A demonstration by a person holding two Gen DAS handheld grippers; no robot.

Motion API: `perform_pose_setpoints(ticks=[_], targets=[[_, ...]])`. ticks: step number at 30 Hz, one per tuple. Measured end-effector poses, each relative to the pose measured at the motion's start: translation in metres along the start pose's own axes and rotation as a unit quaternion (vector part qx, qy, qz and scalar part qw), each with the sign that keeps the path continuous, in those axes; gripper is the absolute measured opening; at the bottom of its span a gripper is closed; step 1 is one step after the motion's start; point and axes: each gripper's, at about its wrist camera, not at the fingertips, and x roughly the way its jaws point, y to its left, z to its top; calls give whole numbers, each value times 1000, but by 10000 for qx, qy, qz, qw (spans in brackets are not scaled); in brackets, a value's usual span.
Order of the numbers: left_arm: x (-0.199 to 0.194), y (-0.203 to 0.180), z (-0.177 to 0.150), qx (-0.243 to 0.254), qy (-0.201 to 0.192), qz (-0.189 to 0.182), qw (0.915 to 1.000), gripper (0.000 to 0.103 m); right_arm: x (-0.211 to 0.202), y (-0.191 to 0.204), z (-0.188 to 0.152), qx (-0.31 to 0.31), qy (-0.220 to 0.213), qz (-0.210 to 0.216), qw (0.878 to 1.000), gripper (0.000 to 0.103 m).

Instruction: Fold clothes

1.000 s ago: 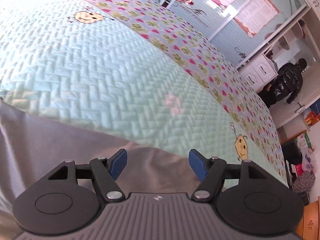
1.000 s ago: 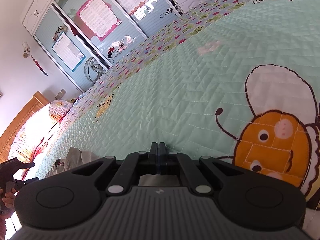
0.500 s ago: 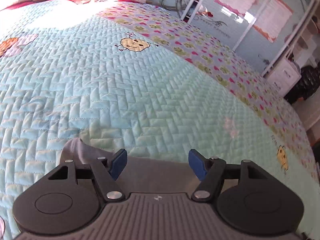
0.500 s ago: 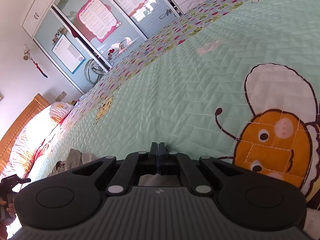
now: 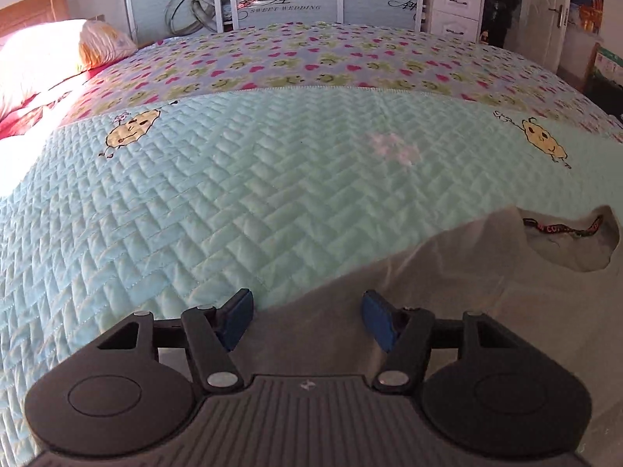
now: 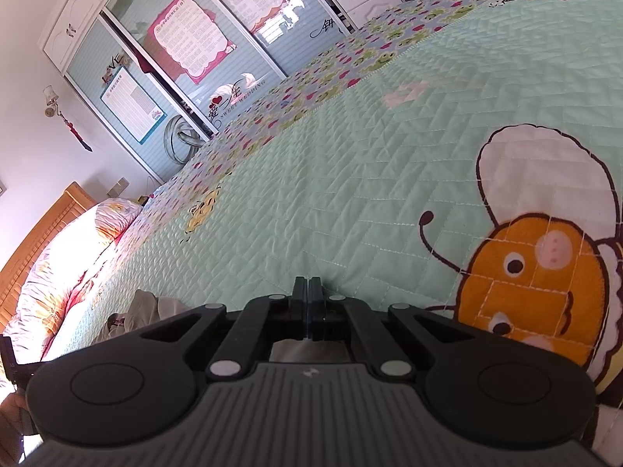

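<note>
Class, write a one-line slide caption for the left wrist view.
Open left gripper poised over the edge of a beige garment lying on a mint quilted bedspread.

Bed: mint quilted cover, fills mid-frame.
Grey garment: lies at lower right.
Pillow: upper left.

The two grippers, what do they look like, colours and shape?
Both look the same build: a ribbed grey body with a small pale mark, flanked by two rounded black housings, black linkage arms with silver pivot pins. The left gripper has blue pads on its fingers; the right gripper has dark fingertips. No cables or sleeves show.
</note>
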Motion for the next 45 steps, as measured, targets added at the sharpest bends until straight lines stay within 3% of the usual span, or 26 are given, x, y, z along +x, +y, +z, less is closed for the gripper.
perform_pose_setpoints(ticks=[5, 10, 12, 14, 16, 17, 20, 27, 29, 31, 33, 34, 35, 39, 42, 43, 45], targets=[[6, -13, 4, 847, -78, -49, 9964, 65, 0, 1, 0, -16, -13, -19, 10000, 0], [18, -2, 12, 836, 136, -514, 9951, 64, 0, 2, 0, -30, -21, -31, 10000, 0], [17, -5, 13, 910, 199, -608, 9938, 54, 0, 2, 0, -25, -25, -29, 10000, 0], [13, -16, 11, 1167, 187, -706, 9905, 24, 0, 2, 0, -8, -30, -20, 10000, 0], [9, -29, 6, 1393, 133, -713, 9876, 5, 1, 2, 0, -2, -32, -18, 10000, 0], [9, -32, 4, 1415, 99, -675, 9876, 1, 1, 2, 0, -2, -32, -18, 10000, 0], [6, -33, 2, 1318, -3, -575, 9896, 1, 1, 2, 0, 12, -32, -9, 10000, 0], [15, -32, 11, 1379, -116, 84, 9903, 0, 2, 1, 1, 18, -36, -6, 10000, 0], [17, -34, 12, 1370, -88, 99, 9905, 0, 2, 1, 1, 16, -37, -9, 10000, 0], [15, -34, 13, 1309, -103, 274, 9910, 6, 2, 2, 1, 18, -39, -8, 10000, 0], [14, -33, 14, 1144, -144, 580, 9916, 28, 3, 1, 1, 38, -40, 5, 10000, 0], [11, -32, 14, 1004, -206, 831, 9913, 49, 3, 1, 1, 46, -39, 10, 10000, 0], [4, -28, 13, 779, -276, 1037, 9912, 57, 3, 1, 1, 49, -39, 11, 10000, 0], [-26, -12, 11, -158, -555, 1828, 9814, 58, 3, -1, 3, 80, -33, 35, 10000, 0], [-76, 13, -7, -1227, -703, 1680, 9756, 66, 4, -2, 3, 128, -31, 63, 9999, 0], [-92, 20, -17, -1463, -679, 1665, 9728, 72, 4, -2, 3, 141, -32, 71, 9999, 0], [-122, 25, -45, -1603, -508, 1676, 9714, 73, 4, -5, 2, 212, -52, 138, 9997, 0]])
